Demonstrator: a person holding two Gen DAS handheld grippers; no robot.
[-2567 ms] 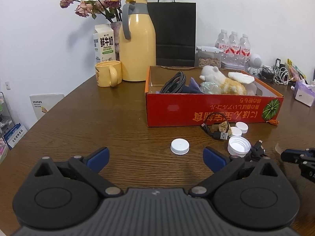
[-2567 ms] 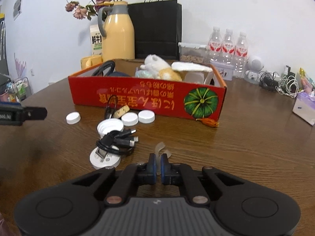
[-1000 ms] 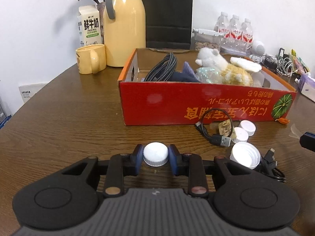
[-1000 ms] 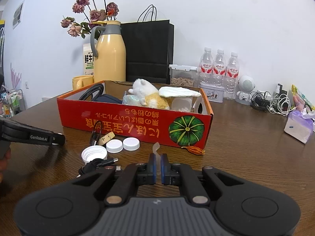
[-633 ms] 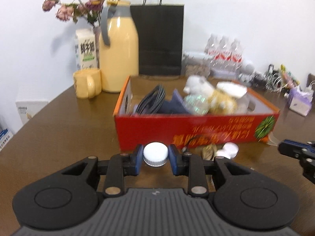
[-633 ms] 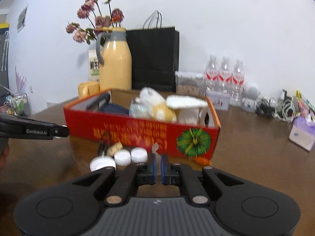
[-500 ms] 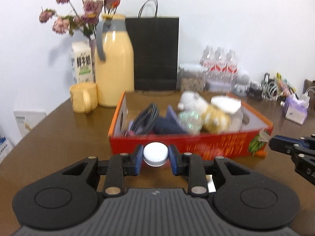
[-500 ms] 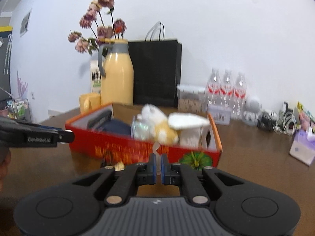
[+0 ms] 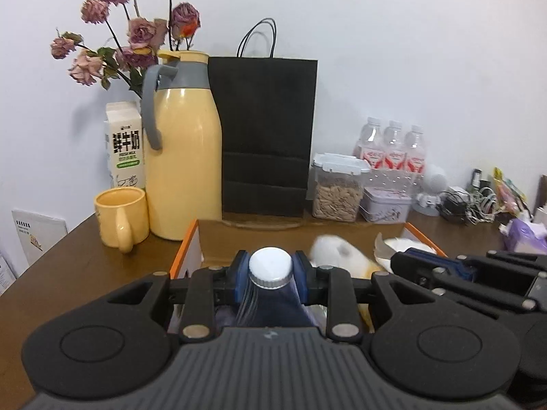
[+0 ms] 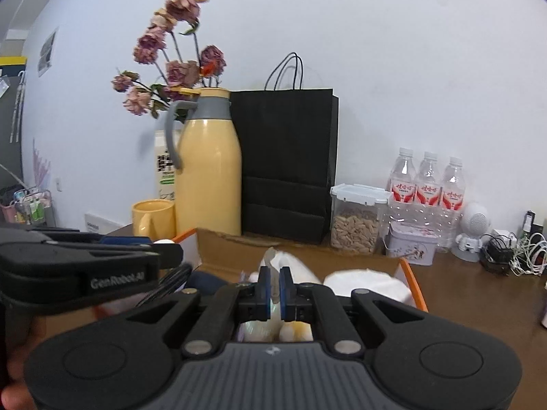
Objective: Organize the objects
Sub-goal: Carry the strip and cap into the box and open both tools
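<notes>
While over box (image 9: 183,249) (toy (image 9: 336,251) inside), left fingers (image 9: 241,273) tight on cap (image 9: 270,266), right fingers (image 10: 263,288) tight on scrap (image 10: 270,259).

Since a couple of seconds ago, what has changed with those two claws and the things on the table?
The left claw, open before, closed on the white bottle cap lying on the table, lifted it and carried it above the red box. The right claw rose and moved over the box too, still pinching its small clear scrap. The yellow jug, mug and black bag stayed put.
</notes>
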